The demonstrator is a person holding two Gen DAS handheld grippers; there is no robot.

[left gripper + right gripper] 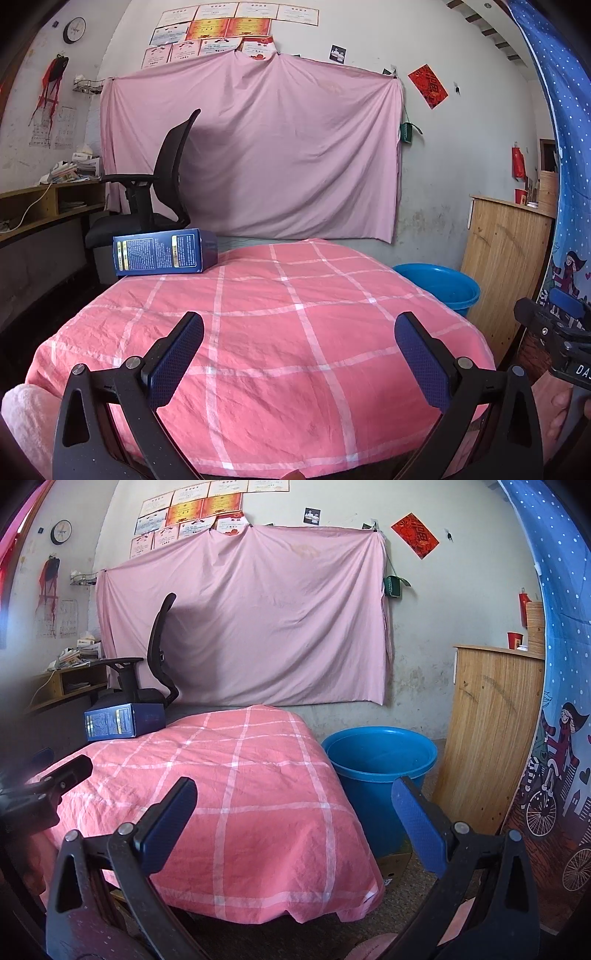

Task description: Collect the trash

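Observation:
A dark blue printed box (164, 251) lies on its side at the far left corner of a table covered with a pink checked cloth (280, 332); it also shows in the right wrist view (123, 722). A blue plastic bucket (380, 775) stands on the floor to the right of the table, also seen in the left wrist view (439, 286). My left gripper (299, 328) is open and empty above the near part of the cloth. My right gripper (295, 797) is open and empty at the table's near right edge, left of the bucket.
A black office chair (162, 192) stands behind the table's far left corner. A wooden desk (44, 206) runs along the left wall. A wooden board (487, 738) leans right of the bucket. A pink sheet (255, 147) hangs on the back wall.

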